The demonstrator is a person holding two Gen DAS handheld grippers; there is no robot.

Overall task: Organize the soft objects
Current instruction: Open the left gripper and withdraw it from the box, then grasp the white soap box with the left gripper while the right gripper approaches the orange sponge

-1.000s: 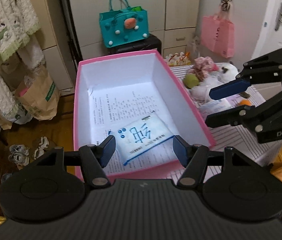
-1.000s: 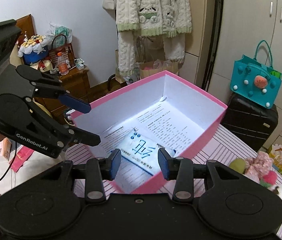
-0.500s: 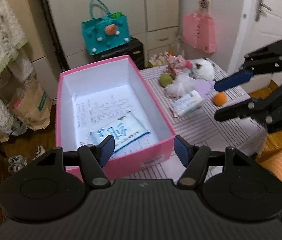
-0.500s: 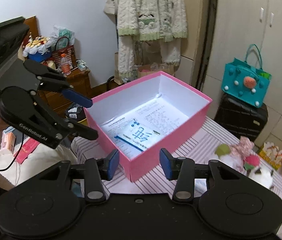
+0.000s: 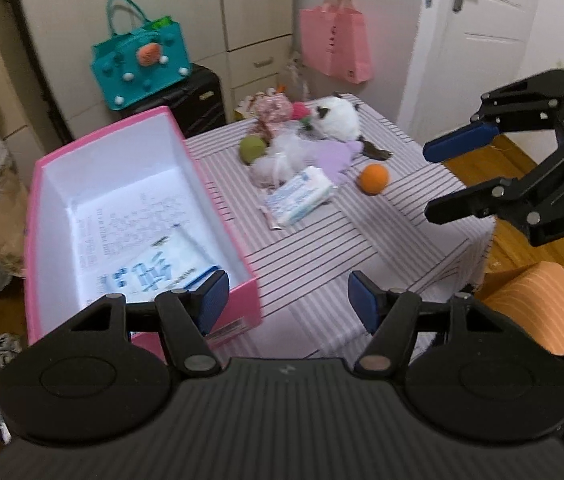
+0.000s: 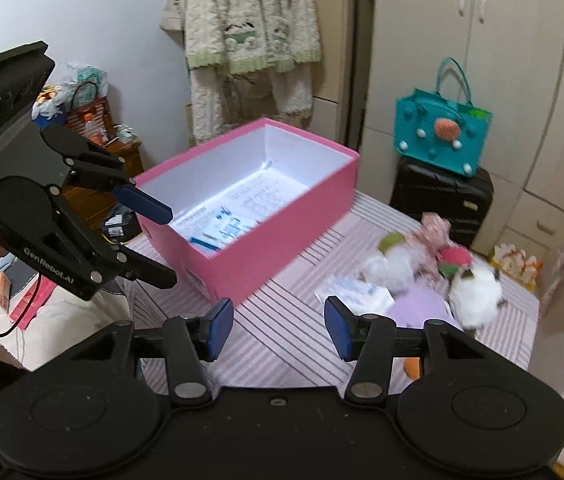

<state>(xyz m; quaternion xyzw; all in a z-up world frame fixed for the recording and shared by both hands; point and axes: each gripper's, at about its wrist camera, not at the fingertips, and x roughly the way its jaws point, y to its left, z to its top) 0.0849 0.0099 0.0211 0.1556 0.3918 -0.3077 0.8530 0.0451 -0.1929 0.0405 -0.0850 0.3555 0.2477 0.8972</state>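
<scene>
Left gripper stood spread, nothing btwn pads. Right gripper had just been opening, also empty. Tissue pack lay in pink box; second pack on striped table at box's 3 o'clock, orange ball near it.
</scene>
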